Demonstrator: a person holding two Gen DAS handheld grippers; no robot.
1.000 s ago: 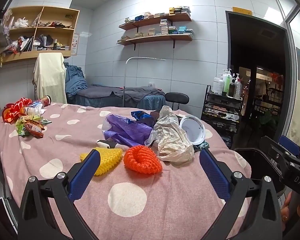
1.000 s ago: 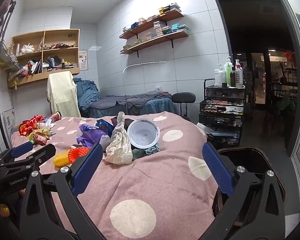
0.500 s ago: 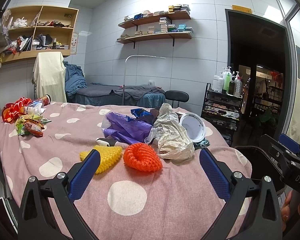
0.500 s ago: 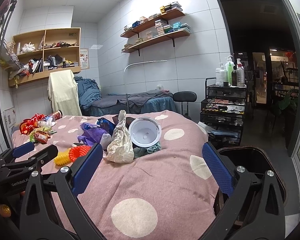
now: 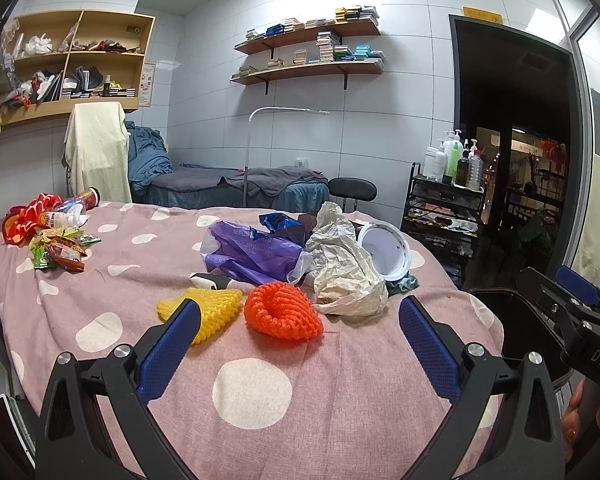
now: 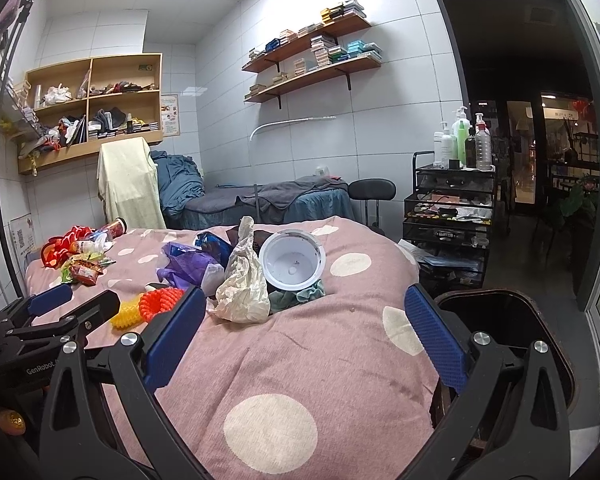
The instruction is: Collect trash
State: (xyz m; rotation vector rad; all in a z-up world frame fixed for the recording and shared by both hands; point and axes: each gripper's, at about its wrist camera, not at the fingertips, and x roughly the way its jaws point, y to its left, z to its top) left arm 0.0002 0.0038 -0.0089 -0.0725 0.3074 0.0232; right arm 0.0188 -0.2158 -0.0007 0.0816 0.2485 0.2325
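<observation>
— Both grippers first; how do they stand?

— Left gripper (image 5: 298, 338) hangs over the near edge of the bed (image 5: 340, 380) with its blue pads spread wide and nothing between them; right gripper (image 6: 300, 330) is just as wide apart and empty, above the bed's near right corner; a hand (image 5: 580, 420) shows on its handle.

— And the trash?

— Most lies in a heap toward the bed's right side: an orange net (image 5: 282, 312) nearest the front edge, a yellow net (image 5: 208, 308) touching the left pad's tip in the left view; behind them a purple bag (image 5: 252, 252), a crumpled white bag (image 5: 344, 268), and a white cup (image 6: 292, 260) on its side, mouth toward the right camera; a blue wrapper (image 5: 280, 224) sits at the back of the heap.

— Anything elsewhere?

— Snack wrappers (image 5: 58, 248) and a bottle (image 5: 64, 218) lie at the far left corner, well apart from the heap; a black bin (image 6: 500, 316) stands beside the bed's right edge, open.
</observation>
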